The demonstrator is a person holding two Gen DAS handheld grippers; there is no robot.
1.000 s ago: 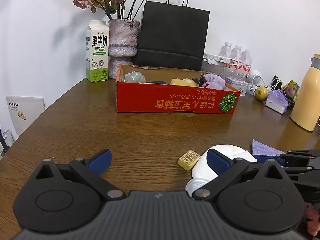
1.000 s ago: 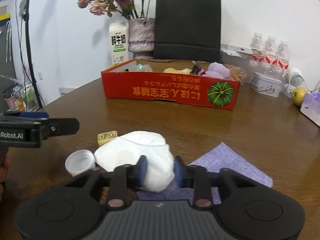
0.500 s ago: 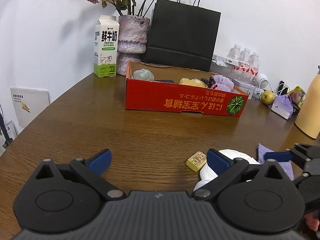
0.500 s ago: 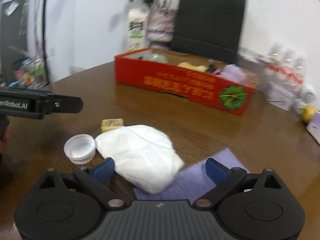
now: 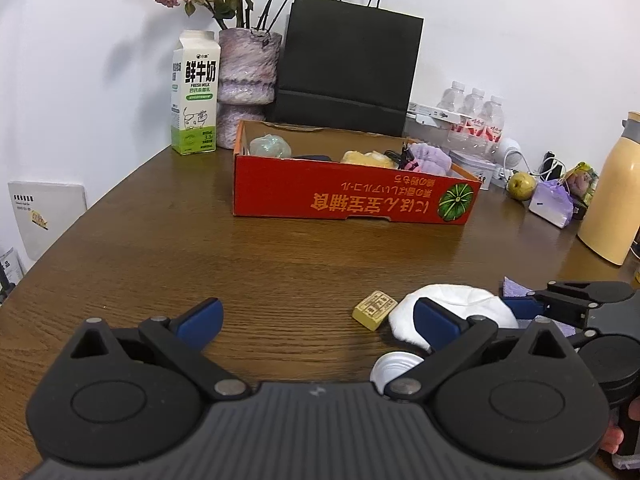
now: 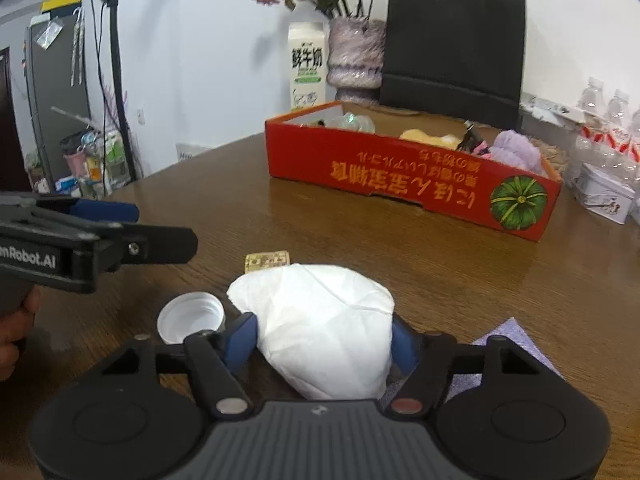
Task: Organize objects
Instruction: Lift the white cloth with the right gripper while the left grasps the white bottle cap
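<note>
A white crumpled cloth [image 6: 324,316] lies on the brown table, partly on a purple mat [image 6: 516,344]. My right gripper [image 6: 320,340] has its blue pads on both sides of the cloth, closed in against it. A white bottle cap [image 6: 190,316] and a small tan block [image 6: 267,260] lie beside it. My left gripper [image 5: 316,318] is open and empty over bare table; the cloth [image 5: 452,306], block [image 5: 374,309] and cap [image 5: 394,368] sit by its right finger. A red cardboard box [image 5: 352,196] holding several items stands behind.
Behind the box stand a milk carton [image 5: 195,94], a vase of dried flowers [image 5: 248,80] and a black paper bag [image 5: 348,68]. Water bottles [image 5: 476,120], an apple [image 5: 521,185] and a yellow flask [image 5: 612,192] are at the right.
My right gripper opened wide half a second ago, then moved forward and closed around the white cloth. My left gripper drifted slightly and stays open.
</note>
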